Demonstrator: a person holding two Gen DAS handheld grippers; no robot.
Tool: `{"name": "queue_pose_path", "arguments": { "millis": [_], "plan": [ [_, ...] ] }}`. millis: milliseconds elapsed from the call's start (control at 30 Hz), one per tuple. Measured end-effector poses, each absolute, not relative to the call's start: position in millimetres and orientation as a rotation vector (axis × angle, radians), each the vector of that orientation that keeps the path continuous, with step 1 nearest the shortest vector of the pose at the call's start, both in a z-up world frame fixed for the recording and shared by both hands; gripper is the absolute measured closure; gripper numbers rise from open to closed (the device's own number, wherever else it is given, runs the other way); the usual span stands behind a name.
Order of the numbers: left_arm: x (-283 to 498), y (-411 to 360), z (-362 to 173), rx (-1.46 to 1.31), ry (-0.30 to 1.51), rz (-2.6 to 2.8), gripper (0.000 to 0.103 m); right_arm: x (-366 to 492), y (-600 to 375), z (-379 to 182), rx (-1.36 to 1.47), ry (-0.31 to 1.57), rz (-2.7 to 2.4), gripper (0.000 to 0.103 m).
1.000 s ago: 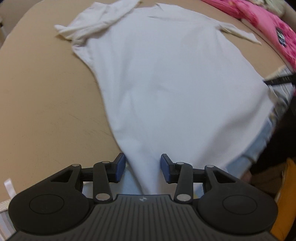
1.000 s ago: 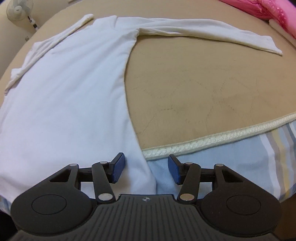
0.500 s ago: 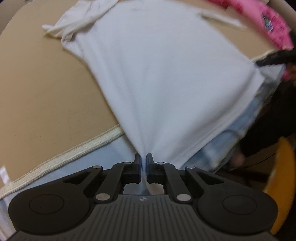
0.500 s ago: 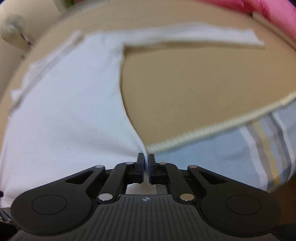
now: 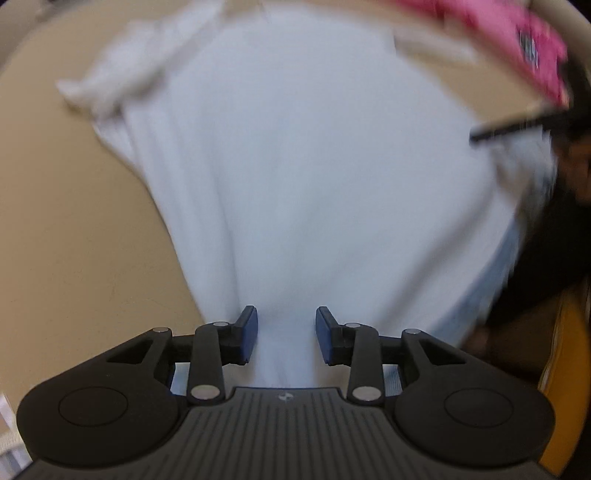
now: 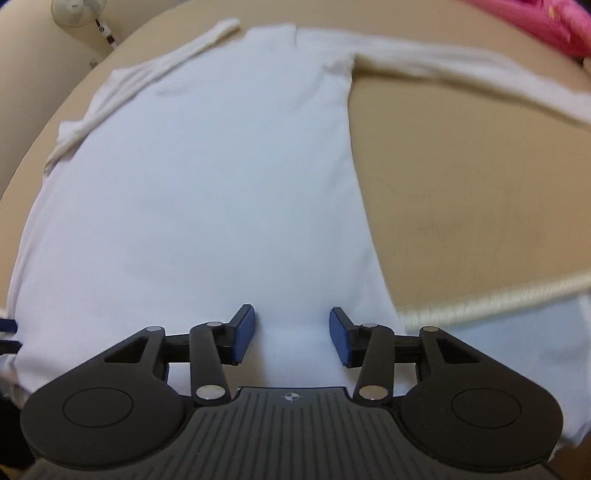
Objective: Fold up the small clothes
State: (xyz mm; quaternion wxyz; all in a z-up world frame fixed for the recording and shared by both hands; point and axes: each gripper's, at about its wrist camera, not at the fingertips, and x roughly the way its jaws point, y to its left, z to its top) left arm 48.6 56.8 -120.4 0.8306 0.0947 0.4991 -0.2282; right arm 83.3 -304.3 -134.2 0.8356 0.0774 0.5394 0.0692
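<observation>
Both claws gaping over white shirt hem, gripping nothing

Left claw (image 5: 286,334), right claw (image 6: 291,336) at lower centre; shirt (image 6: 221,192) flat mid-frame on tan bed (image 6: 461,206). Could bunch or slide off if pinched unevenly.

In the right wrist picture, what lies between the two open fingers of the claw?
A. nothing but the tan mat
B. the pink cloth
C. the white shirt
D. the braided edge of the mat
C. The white shirt fills the gap of the open right claw; the pink cloth lies far off at the top.
</observation>
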Motion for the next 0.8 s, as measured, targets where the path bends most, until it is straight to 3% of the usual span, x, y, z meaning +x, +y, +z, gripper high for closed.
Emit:
{"name": "queue_pose_path", "arguments": {
  "millis": [133,167,300,467,533,800],
  "plan": [
    [52,65,-84,0.162,0.776,-0.322,0.047,87,-299,-93,0.167,0.918,0.195,0.056],
    [51,65,-80,0.17,0.734,-0.295,0.046,93,-298,-87,0.172,0.884,0.205,0.056],
    [50,59,-68,0.197,0.629,-0.224,0.042,130,-295,-56,0.21,0.771,0.24,0.055],
    [56,45,-36,0.195,0.508,-0.118,0.025,190,-292,-32,0.237,0.641,0.25,0.051],
    [68,36,-21,0.185,0.48,-0.084,0.021,201,-294,-37,0.233,0.627,0.281,0.046],
    [162,-8,5,0.168,0.498,0.019,0.019,239,-300,-75,0.338,0.744,0.218,0.046]
  ]
}}
